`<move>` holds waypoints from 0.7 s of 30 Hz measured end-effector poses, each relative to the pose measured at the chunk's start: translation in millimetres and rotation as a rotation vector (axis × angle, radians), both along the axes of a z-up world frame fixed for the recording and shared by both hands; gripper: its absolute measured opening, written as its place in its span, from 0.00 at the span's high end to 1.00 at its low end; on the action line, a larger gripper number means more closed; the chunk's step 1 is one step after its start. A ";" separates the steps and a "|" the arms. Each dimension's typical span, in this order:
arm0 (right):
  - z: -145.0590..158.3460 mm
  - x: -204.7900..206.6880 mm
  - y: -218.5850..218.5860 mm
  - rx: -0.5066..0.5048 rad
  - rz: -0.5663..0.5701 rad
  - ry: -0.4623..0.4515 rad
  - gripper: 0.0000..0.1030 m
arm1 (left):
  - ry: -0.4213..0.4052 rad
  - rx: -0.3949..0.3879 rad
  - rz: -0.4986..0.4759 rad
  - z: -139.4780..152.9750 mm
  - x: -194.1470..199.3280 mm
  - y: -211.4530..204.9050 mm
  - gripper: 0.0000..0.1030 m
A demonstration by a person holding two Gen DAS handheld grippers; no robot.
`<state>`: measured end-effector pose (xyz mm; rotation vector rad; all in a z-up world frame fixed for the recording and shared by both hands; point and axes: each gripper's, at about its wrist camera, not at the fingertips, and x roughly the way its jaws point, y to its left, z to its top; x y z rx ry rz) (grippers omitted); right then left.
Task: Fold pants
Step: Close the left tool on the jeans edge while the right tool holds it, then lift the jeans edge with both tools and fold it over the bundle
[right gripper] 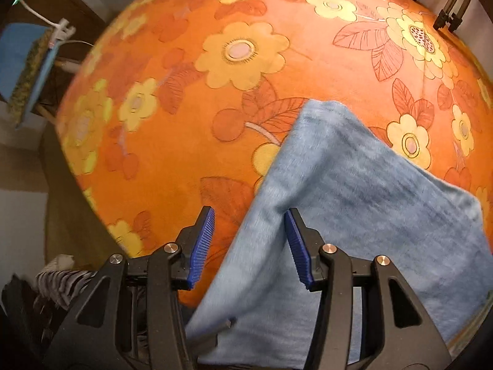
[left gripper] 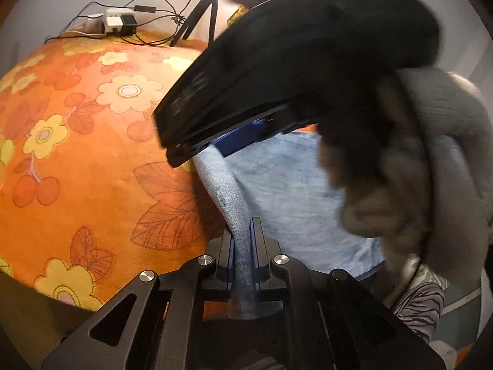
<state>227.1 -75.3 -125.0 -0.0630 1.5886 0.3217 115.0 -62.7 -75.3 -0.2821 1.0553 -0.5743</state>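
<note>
No brand or label can be read: the only marks are a few pale blocks on the side of the black body of the right gripper (left gripper: 222, 129) as the left wrist view shows it, too blurred to make out. The left gripper (left gripper: 243, 243) points down at a slant, and its blue-padded jaws are pressed together on a bunched fold of the light blue pants (left gripper: 286, 191), which runs up from between the pads and spreads flat over the orange flowered cloth (left gripper: 92, 154). In the same view the right gripper crosses the upper frame, carried by a hand in a grey knit glove (left gripper: 437, 160), its tip over the far edge of the pants. The right wrist view looks almost straight down: the right gripper (right gripper: 249, 246) has its jaws apart, the ribbed blue pads (right gripper: 201, 246) clear of each other, with the pants' left edge lying between them and the right pad at the fabric; whether it touches cannot be told. The pants (right gripper: 363, 215) lie as a broad folded panel toward the lower right. Only the left view shows a power strip (left gripper: 118, 24) with cables and a tripod (left gripper: 203, 15) at the far edge; only the right view shows a blue cushion (right gripper: 15, 55) off the table's left side and zebra-striped fabric (right gripper: 58, 280).
</note>
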 end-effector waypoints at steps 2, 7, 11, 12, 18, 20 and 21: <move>-8.8 5.4 5.3 -0.049 0.013 0.013 0.52 | -0.001 -0.022 -0.005 1.3 0.4 0.9 0.93; -24.8 4.5 13.8 -0.146 0.063 0.025 0.65 | 0.009 -0.039 -0.009 -1.1 1.1 1.2 0.93; -21.9 1.1 8.9 -0.158 0.067 -0.011 0.85 | 0.005 -0.048 -0.023 3.1 0.2 -2.8 0.93; -16.5 0.9 3.1 -0.134 0.045 -0.021 0.87 | -0.006 -0.050 -0.034 7.2 -0.8 -6.3 0.93; 32.0 -11.9 -37.6 -0.008 -0.034 -0.115 0.93 | -0.065 -0.100 -0.118 34.6 -8.0 -40.0 0.94; 51.8 -17.9 -60.9 0.030 -0.074 -0.149 0.93 | -0.077 -0.120 -0.145 42.1 -10.1 -52.1 0.94; 59.4 -19.8 -71.1 0.040 -0.090 -0.162 0.93 | -0.081 -0.137 -0.163 47.5 -11.5 -62.1 0.94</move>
